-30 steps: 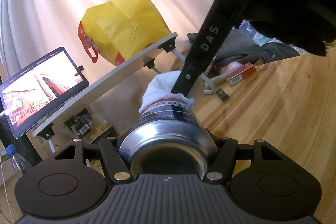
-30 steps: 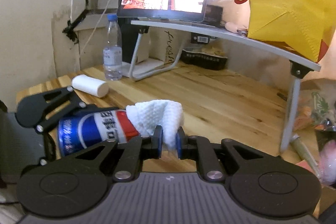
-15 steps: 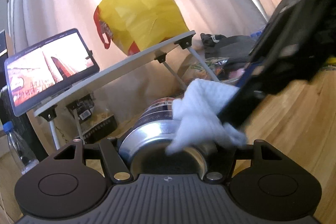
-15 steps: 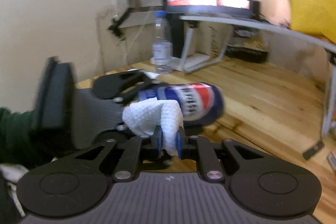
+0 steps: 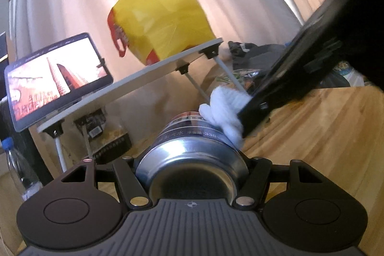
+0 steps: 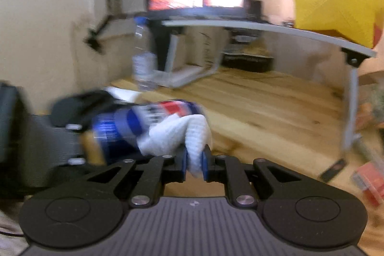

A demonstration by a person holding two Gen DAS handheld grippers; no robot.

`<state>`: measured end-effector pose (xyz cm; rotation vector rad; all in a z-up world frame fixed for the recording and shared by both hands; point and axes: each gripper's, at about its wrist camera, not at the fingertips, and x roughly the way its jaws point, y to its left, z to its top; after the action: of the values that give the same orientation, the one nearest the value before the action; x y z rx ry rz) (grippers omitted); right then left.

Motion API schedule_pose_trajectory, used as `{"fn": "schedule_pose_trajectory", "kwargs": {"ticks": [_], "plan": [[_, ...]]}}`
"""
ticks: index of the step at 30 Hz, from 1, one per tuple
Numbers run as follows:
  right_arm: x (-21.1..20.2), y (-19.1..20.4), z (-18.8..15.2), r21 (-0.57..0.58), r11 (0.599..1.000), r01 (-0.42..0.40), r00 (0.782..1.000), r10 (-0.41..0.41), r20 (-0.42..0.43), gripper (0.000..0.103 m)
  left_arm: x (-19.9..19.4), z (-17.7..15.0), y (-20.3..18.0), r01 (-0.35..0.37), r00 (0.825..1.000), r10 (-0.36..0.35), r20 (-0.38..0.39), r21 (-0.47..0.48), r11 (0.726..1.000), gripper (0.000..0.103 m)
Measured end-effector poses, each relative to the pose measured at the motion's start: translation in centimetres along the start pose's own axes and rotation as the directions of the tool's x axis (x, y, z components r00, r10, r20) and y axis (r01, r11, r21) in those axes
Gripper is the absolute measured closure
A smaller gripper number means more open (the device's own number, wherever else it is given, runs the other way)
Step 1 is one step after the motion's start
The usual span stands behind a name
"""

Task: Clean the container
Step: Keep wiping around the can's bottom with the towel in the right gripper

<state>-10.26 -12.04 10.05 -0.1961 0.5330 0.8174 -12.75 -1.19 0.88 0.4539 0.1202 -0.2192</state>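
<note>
Left wrist view looks straight down the can (image 5: 192, 155): its silver base fills the gap between the fingers of the left hand-held gripper (image 5: 192, 174), which is clamped on it near that end. The can lies on its side in the air above the bench (image 5: 324, 140), long axis running forward, away from the left gripper along the line of its fingers.

Against the upper right flank of the can, toward its far end, sits a wad of white cloth (image 5: 225, 112). The right hand-held gripper (image 6: 194, 163) has its blue pads pinched together on that cloth, and comes in from the right and above, crossing the can's axis. From the right wrist view, which is blurred, the can runs off to the left with the cloth draped over its near end.

So the cloth touches the can, and my guess is that a wiping stroke would run along the long axis, or round it. How much of the surface is clean I cannot tell.

Beyond are a raised shelf (image 5: 134, 85), a yellow bag (image 5: 165, 20), a tablet (image 5: 55, 78) and a bottle (image 6: 144, 56).
</note>
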Motion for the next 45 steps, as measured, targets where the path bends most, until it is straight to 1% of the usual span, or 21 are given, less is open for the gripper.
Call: {"fn": "schedule_pose_trajectory", "kwargs": {"ticks": [4, 7, 10, 12, 15, 19, 21, 22, 24, 26, 29, 30, 32, 33, 35, 37, 38, 39, 42, 45], "plan": [[-1.6, 3.1, 0.1, -0.036, 0.996, -0.087, 0.996, 0.087, -0.001, 0.086, 0.1, 0.0, 0.3, 0.002, 1.000, -0.002, -0.006, -0.011, 1.000, 0.036], [-1.6, 3.4, 0.1, -0.053, 0.995, -0.085, 0.996, 0.085, -0.007, 0.086, 0.2, -0.1, 0.3, 0.005, 1.000, -0.005, -0.003, -0.013, 1.000, 0.036], [-0.8, 1.6, 0.1, -0.006, 0.999, -0.041, 0.999, 0.041, -0.023, 0.086, 0.1, 0.0, -0.2, 0.004, 1.000, -0.004, 0.002, 0.018, 1.000, 0.036], [-0.1, 0.4, 0.3, -0.004, 1.000, 0.026, 0.999, -0.026, -0.026, 0.087, -0.1, 0.0, -0.5, 0.009, 1.000, -0.009, 0.009, 0.039, 0.999, 0.036], [0.7, -1.0, 0.6, -0.011, 0.996, 0.093, 0.996, -0.093, -0.017, 0.087, -0.1, 0.0, -0.8, 0.006, 1.000, -0.007, 0.017, 0.058, 0.998, 0.036], [0.9, -2.2, 1.5, 0.020, 0.992, 0.126, 0.992, -0.126, 0.021, 0.087, -0.2, 0.1, -1.1, 0.010, 1.000, -0.012, 0.025, 0.069, 0.998, 0.036], [0.8, -2.0, 1.9, 0.025, 0.993, 0.113, 0.993, -0.114, 0.040, 0.086, -0.2, 0.1, -1.1, 0.008, 1.000, -0.010, 0.024, 0.070, 0.998, 0.036], [0.5, -1.7, 2.0, 0.029, 0.996, 0.090, 0.995, -0.091, 0.049, 0.086, -0.2, 0.1, -1.1, 0.007, 1.000, -0.008, 0.024, 0.070, 0.998, 0.036], [-0.1, -1.0, 2.2, 0.038, 0.999, 0.022, 0.998, -0.025, 0.063, 0.086, -0.1, 0.1, -1.0, 0.005, 1.000, -0.006, 0.021, 0.064, 0.998, 0.036], [-0.6, 0.3, 2.2, 0.036, 0.998, -0.057, 0.997, 0.055, 0.058, 0.086, 0.0, 0.1, -0.8, 0.004, 1.000, -0.005, 0.015, 0.054, 0.999, 0.036], [-1.3, 1.9, 1.9, 0.013, 0.988, -0.154, 0.987, 0.154, 0.042, 0.086, 0.1, 0.1, -0.7, 0.009, 1.000, -0.009, 0.008, 0.048, 0.999, 0.036], [-1.5, 2.3, 1.9, 0.007, 0.985, -0.170, 0.985, 0.169, 0.040, 0.086, -0.1, 0.0, -0.8, 0.006, 1.000, -0.006, 0.014, 0.048, 0.999, 0.036], [-1.7, 2.4, 2.1, -0.005, 0.987, -0.164, 0.986, 0.164, 0.042, 0.087, -0.2, 0.0, -1.1, -0.003, 1.000, 0.002, 0.022, 0.065, 0.998, 0.036], [-1.5, 2.2, 2.2, -0.009, 0.990, -0.141, 0.989, 0.141, 0.046, 0.087, -0.2, 0.0, -1.4, -0.004, 1.000, 0.002, 0.024, 0.083, 0.997, 0.036], [-0.8, 1.4, 2.7, -0.016, 0.997, -0.077, 0.995, 0.078, 0.058, 0.087, -0.3, -0.1, -2.0, -0.005, 0.999, 0.001, 0.035, 0.120, 0.993, 0.036], [0.1, 0.3, 3.2, -0.033, 0.999, 0.021, 0.997, -0.018, 0.072, 0.086, -0.5, -0.2, -2.4, -0.005, 0.999, -0.001, 0.042, 0.143, 0.990, 0.036], [0.5, -0.4, 3.4, -0.026, 0.999, 0.044, 0.996, -0.042, 0.078, 0.087, -0.5, -0.2, -2.5, -0.006, 0.999, -0.001, 0.045, 0.147, 0.989, 0.036], [0.8, -1.0, 3.5, -0.010, 0.999, 0.050, 0.995, -0.049, 0.083, 0.087, -0.5, -0.2, -2.6, -0.006, 0.999, -0.001, 0.047, 0.150, 0.989, 0.036], [1.4, -2.6, 3.7, 0.093, 0.995, -0.035, 0.996, 0.026, 0.089, 0.087, -0.6, -0.2, -2.7, -0.009, 0.998, 0.000, 0.056, 0.161, 0.987, 0.036], [1.3, -1.8, 3.5, 0.102, 0.990, -0.096, 0.992, 0.087, 0.093, 0.085, -0.7, -0.2, -2.9, -0.011, 0.998, 0.000, 0.064, 0.171, 0.985, 0.036]]}}
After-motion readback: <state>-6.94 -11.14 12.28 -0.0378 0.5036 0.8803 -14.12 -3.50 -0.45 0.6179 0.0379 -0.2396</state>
